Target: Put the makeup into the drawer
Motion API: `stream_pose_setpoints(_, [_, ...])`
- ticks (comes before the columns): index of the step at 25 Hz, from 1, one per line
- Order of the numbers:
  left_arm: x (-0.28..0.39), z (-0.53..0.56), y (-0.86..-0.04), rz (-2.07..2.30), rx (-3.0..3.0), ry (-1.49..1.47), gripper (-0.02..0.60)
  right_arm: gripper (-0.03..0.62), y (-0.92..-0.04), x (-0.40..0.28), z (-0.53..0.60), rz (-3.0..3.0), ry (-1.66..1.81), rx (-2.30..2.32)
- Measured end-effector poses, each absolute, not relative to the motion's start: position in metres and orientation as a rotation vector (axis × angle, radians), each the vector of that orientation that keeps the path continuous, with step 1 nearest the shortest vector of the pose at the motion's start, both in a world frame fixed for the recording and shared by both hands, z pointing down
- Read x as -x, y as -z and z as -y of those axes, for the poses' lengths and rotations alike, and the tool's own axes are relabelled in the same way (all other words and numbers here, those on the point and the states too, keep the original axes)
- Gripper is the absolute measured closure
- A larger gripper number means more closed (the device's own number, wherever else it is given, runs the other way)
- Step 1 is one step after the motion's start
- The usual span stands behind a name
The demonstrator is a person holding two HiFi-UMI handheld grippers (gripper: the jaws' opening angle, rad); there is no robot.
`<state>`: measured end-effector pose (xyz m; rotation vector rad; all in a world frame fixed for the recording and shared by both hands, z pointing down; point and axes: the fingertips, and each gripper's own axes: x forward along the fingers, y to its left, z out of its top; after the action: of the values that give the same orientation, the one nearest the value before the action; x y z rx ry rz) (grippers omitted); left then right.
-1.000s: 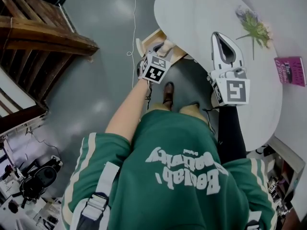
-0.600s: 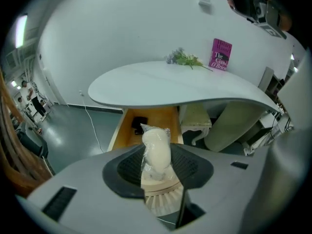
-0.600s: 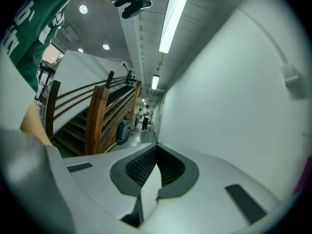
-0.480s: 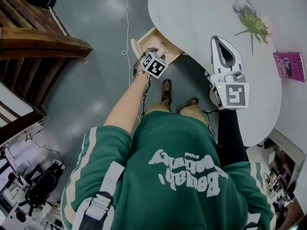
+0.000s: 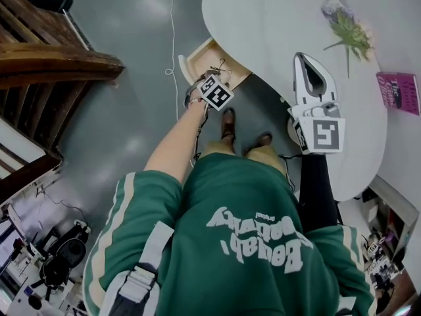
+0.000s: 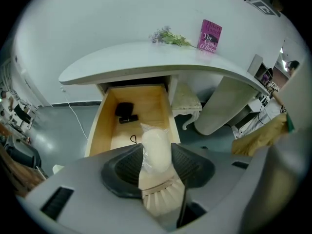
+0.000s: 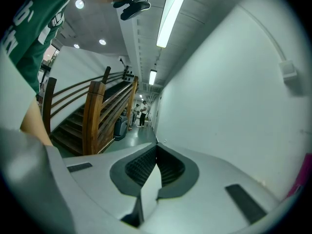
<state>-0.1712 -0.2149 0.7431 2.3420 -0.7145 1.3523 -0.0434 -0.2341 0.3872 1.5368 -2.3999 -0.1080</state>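
An open wooden drawer [image 6: 100,126] under a white desk [image 6: 146,65] holds a black case [image 6: 124,109] near its back. The left claw [image 6: 156,152], its jaws just easing apart, has pale plastic-wrapped makeup [image 6: 155,139] touching both pads, above the drawer's front. The makeup's long axis runs along the jaws, tip toward the drawer; the right claw [image 7: 155,152] is closed, empty.

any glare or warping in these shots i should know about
Head view: soft glare patches on the grey floor. Left gripper view: fisheye bows the white tabletop into an arc, corners go black, the wrapped makeup item looms large up close. Right gripper view: the ceiling strip light blows out.
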Motion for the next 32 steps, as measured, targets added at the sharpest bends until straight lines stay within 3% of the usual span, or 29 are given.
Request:
stream_pose_setpoints(8, [0.17,0.213,-0.743,0.71,-2.337,-1.33,0.311,0.585,-0.389,0.043,0.242,2.392,0.096,-1.55])
stream_pose_setpoints(19, [0.169,0.217,-0.734,0.729,-2.376,-1.277,0.305,0.585,-0.389,0.044,0.247,2.393,0.099,-1.546])
stream_pose_setpoints(32, [0.165,0.266,-0.555,1.122,-2.665,-0.87,0.305,0.585,-0.364,0.045,0.253,2.464,0.18,-1.575])
